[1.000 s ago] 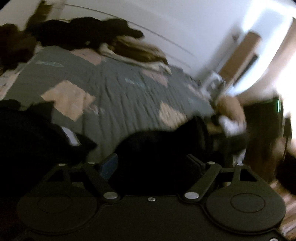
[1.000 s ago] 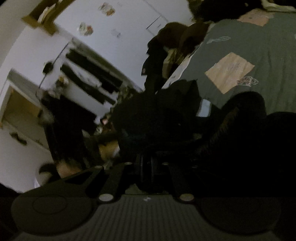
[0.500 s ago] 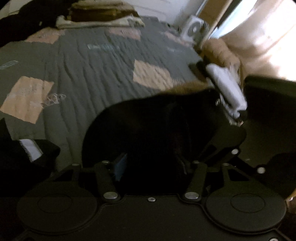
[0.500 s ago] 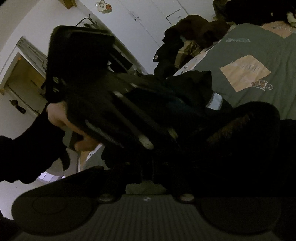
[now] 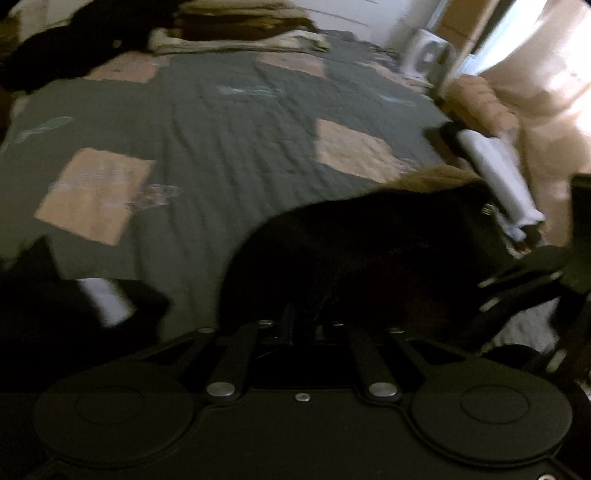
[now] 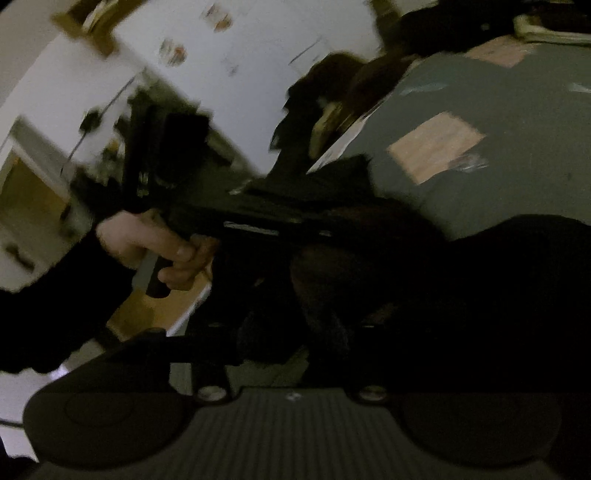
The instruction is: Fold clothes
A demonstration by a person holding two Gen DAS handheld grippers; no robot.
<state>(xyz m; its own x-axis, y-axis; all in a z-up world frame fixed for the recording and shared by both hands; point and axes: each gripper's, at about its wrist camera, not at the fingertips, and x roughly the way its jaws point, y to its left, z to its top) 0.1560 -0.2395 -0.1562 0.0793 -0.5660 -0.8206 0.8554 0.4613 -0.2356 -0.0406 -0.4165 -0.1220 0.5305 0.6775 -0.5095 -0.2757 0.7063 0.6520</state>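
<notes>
Black garment (image 5: 369, 258) fabric is bunched right at the left claw (image 5: 306, 325), whose jaws have snapped together over the last second and now pinch a fold of the dark cloth at the near edge of the bed. A moment ago those jaws stood wide around the same heap, so the left side has just taken its hold. The right claw (image 6: 295, 354) is doing the opposite: its jaws were shut and are opening now, with dark cloth lying between them, though the gloom hides whether the pads touch it. This looks like a handover of the grip from right to left, probably to free the right claw for a fresh corner. In the right wrist view, the person's hand (image 6: 155, 247) grips the left tool's handle just above the heap. Beyond the claws, the garment slumps over the grey patchwork quilt (image 5: 229, 140), which lies bare in the middle, ready as a folding surface. At the far end sits a stack of folded clothes (image 5: 240, 29) beside another dark pile (image 5: 74, 48).
</notes>
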